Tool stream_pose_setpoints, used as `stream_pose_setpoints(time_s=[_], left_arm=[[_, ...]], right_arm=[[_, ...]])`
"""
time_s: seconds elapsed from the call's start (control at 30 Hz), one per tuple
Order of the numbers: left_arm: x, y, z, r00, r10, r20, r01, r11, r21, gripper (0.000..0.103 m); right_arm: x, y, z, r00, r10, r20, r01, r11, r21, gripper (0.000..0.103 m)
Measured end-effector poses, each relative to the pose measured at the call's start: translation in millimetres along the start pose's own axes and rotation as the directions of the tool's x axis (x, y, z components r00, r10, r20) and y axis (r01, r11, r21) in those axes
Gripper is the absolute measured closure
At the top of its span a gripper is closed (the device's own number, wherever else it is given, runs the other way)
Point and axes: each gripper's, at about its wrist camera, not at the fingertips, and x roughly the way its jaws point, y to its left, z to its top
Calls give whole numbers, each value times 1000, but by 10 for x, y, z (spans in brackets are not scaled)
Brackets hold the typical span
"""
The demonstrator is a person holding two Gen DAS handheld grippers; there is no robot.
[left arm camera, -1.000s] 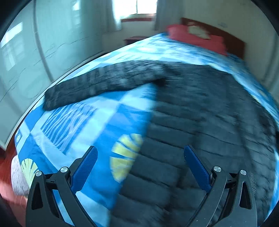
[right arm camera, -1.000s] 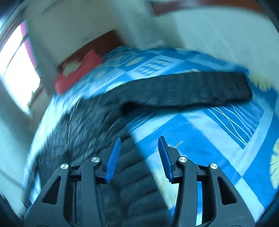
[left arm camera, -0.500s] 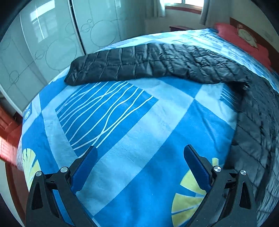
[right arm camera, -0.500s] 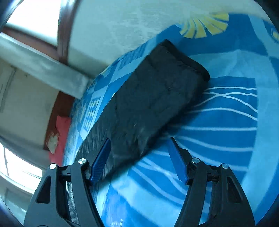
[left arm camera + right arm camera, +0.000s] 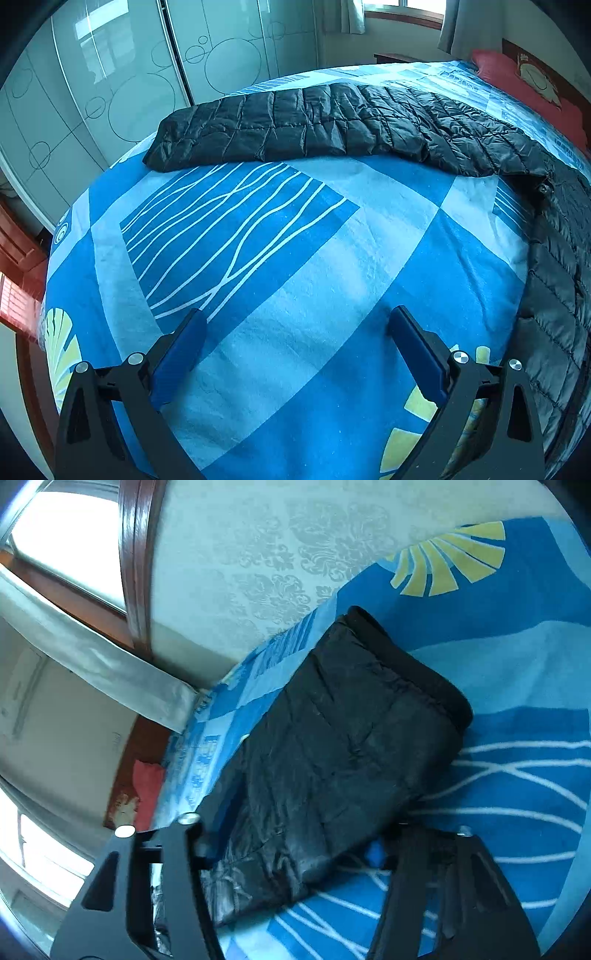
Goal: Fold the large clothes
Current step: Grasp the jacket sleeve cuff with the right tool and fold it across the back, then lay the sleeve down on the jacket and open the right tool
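Note:
A black quilted down jacket lies spread on the bed. In the left wrist view its sleeve (image 5: 295, 125) stretches across the far side and its body (image 5: 554, 258) lies at the right. My left gripper (image 5: 295, 332) is open and empty, above the bare bedspread, well short of the sleeve. In the right wrist view the sleeve (image 5: 332, 757) fills the middle, its dark cuff (image 5: 417, 672) at the upper right. My right gripper (image 5: 295, 845) is open wide, its jaws straddling the sleeve just above it. Its blue pads are hidden by the fabric.
The bed has a blue patterned bedspread (image 5: 295, 258) with white lines and yellow fans. Red pillows (image 5: 517, 81) lie at the headboard. Glass wardrobe doors (image 5: 129, 74) stand beyond the bed's far side. A patterned wall (image 5: 295, 554) and a window frame (image 5: 136, 554) show in the right view.
My right gripper has dropped closer to the sleeve, which now lies between its wide jaws. My left gripper has swung left off the jacket body over bare bedspread and then nearly settled.

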Motion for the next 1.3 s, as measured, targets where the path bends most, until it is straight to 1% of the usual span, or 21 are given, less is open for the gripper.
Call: stream_pose_setpoints(time_s=[0.03, 0.13, 0.23, 0.3, 0.4, 0.47, 0.53, 0.6, 0.63, 0.7, 0.77, 0.8, 0.83, 0.9, 0.93, 1.0, 1.1, 1.2, 1.23, 1.27, 1.3], left_arm=[[4, -3, 2, 1000, 2, 4, -2, 1000, 1, 4], [14, -10, -2, 1000, 10, 11, -10, 1000, 5, 4], [20, -13, 0, 1000, 12, 18, -12, 1000, 9, 4], [22, -10, 0, 1000, 11, 22, -11, 1000, 11, 4], [27, -16, 2, 999, 13, 31, -13, 1000, 17, 4], [34, -15, 16, 999, 11, 39, -11, 1000, 23, 4], [47, -15, 31, 999, 9, 49, -10, 1000, 29, 4], [62, -19, 35, 999, 7, 52, -8, 1000, 28, 4], [63, -18, 33, 999, 5, 54, -7, 1000, 27, 4], [75, -4, 32, 998, -6, 59, 5, 1000, 20, 4], [81, 10, 21, 998, -16, 63, 15, 1000, 13, 4], [83, 12, 18, 998, -18, 66, 17, 1000, 13, 4], [85, 9, 17, 997, -17, 69, 16, 1000, 14, 4], [91, 5, 11, 997, -16, 74, 15, 1000, 14, 4], [93, 4, 8, 997, -16, 75, 15, 1000, 15, 4], [102, 2, 6, 997, -15, 81, 14, 1000, 15, 4], [106, 4, 0, 996, -15, 86, 14, 1000, 14, 4], [98, 3, -14, 996, -16, 88, 15, 1000, 12, 4], [100, 4, -13, 996, -18, 89, 17, 1000, 11, 4], [101, 5, -13, 996, -18, 89, 17, 1000, 11, 4], [101, 4, -14, 996, -18, 90, 17, 1000, 11, 4]], right_arm=[[15, -16, 11, 1000, -25, -2, 25, 1000, -4, 81], [37, -56, 29, 1000, -28, -10, 27, 999, -28, 90], [2, 45, 32, 999, -32, 3, 32, 997, -63, 94], [-78, 188, 0, 999, -28, 23, 31, 993, -112, 95], [-178, 610, -100, 999, -8, 50, 20, 968, -250, 95], [-241, 983, -238, 999, 22, 50, -2, 934, -358, 95], [-296, 1395, -448, 997, 66, 38, -41, 885, -463, 95], [-319, 1833, -726, 993, 117, 2, -96, 824, -559, 95], [-314, 2028, -877, 990, 139, -25, -126, 795, -593, 95], [-277, 2329, -1143, 983, 169, -78, -180, 753, -633, 95], [-195, 2701, -1553, 969, 191, -158, -247, 694, -676, 95], [-168, 2816, -1709, 964, 196, -181, -266, 671, -692, 95], [-123, 3010, -1999, 956, 198, -218, -294, 626, -722, 95], [-66, 3217, -2394, 943, 195, -269, -332, 568, -753, 95], [-30, 3343, -2675, 933, 187, -306, -358, 533, -767, 95], [17, 3504, -3097, 917, 171, -360, -397, 481, -782, 95], [73, 3724, -3844, 889, 131, -439, -454, 376, -808, 95], [15, 3807, -4427, 863, 90, -497, -500, 293, -815, 95], [21, 3853, -4658, 852, 70, -519, -519, 254, -816, 95], [-93, 3810, -4862, 845, 59, -532, -530, 226, -817, 95], [-111, 3830, -5073, 834, 41, -551, -548, 188, -815, 95]])
